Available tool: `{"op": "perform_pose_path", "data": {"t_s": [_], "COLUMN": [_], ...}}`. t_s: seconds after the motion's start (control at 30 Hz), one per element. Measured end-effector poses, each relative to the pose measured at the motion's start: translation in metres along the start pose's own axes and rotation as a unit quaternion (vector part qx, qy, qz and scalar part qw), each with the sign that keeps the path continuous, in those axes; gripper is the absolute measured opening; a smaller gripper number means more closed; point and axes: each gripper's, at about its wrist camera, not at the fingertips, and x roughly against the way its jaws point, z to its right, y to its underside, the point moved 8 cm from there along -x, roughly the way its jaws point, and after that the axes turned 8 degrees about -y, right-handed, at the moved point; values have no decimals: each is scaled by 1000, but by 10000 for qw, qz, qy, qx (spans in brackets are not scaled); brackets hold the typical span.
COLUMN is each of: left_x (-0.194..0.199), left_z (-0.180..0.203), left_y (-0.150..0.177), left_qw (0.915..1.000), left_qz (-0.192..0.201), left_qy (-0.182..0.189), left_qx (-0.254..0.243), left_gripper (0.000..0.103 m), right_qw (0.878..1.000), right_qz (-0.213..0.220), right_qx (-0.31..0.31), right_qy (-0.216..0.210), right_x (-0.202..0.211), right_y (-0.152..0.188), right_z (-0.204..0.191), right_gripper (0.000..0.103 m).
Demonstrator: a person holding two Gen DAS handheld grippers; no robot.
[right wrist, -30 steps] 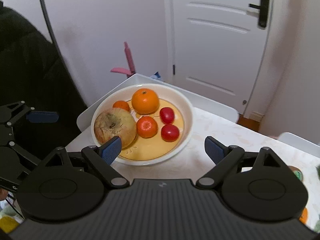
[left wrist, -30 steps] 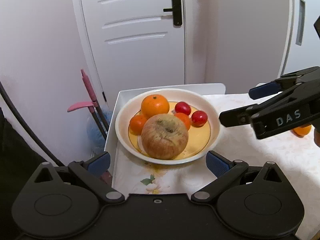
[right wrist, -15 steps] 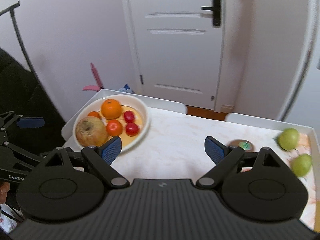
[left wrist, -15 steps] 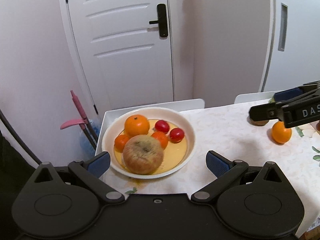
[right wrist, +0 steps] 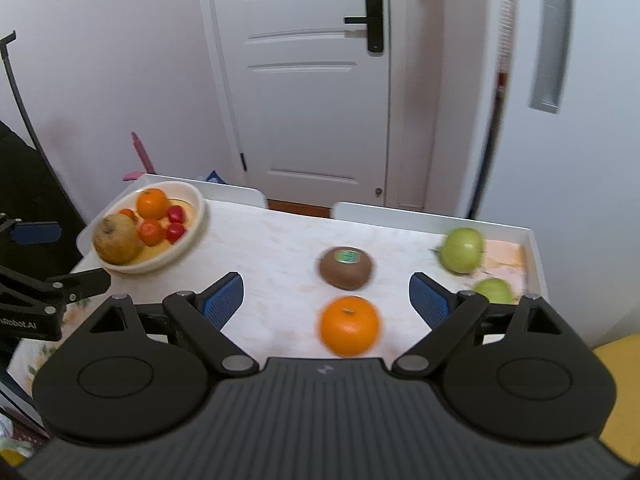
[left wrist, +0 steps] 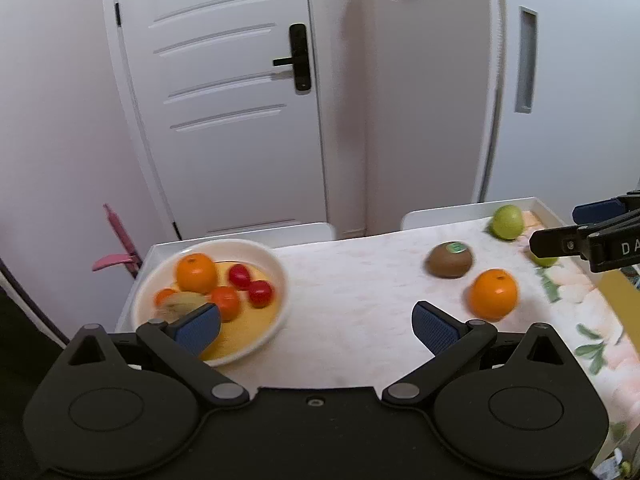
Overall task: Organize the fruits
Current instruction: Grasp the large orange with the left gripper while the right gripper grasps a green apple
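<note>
Hovering above the near edge of the cloth-covered white table, the right gripper has jaws spread and empty, lined up on the loose round orange, judged next for collection. Behind it lie a brown stickered kiwi and two green apples toward the right edge. The left gripper, likewise apart, waits beside the cream ceramic bowl of fruit at the left corner.

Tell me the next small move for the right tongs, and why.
Probably lower the right tongs onto the loose orange: they are open and empty, the orange lies right between them on the table, outside the bowl.
</note>
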Motion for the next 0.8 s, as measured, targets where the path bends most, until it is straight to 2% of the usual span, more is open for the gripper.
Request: {"op": "perform_pose_path", "data": {"t_s": [0.37, 0.8], "left_x": [-13, -72], "left_z": [101, 190], "left_y": [-1, 10], "left_qw": [10000, 9996], "left_qz": [-68, -236], "left_qy": [0, 148], "left_qx": [11, -71], "left_gripper": [103, 102], "right_qw": [9997, 9982], "right_qz": [-154, -294], "right_qx": [185, 491], "right_qy": [-12, -158], "right_x": [5, -40], "right_y": [25, 44], "right_z": [95, 157], "right_gripper": [103, 103]}}
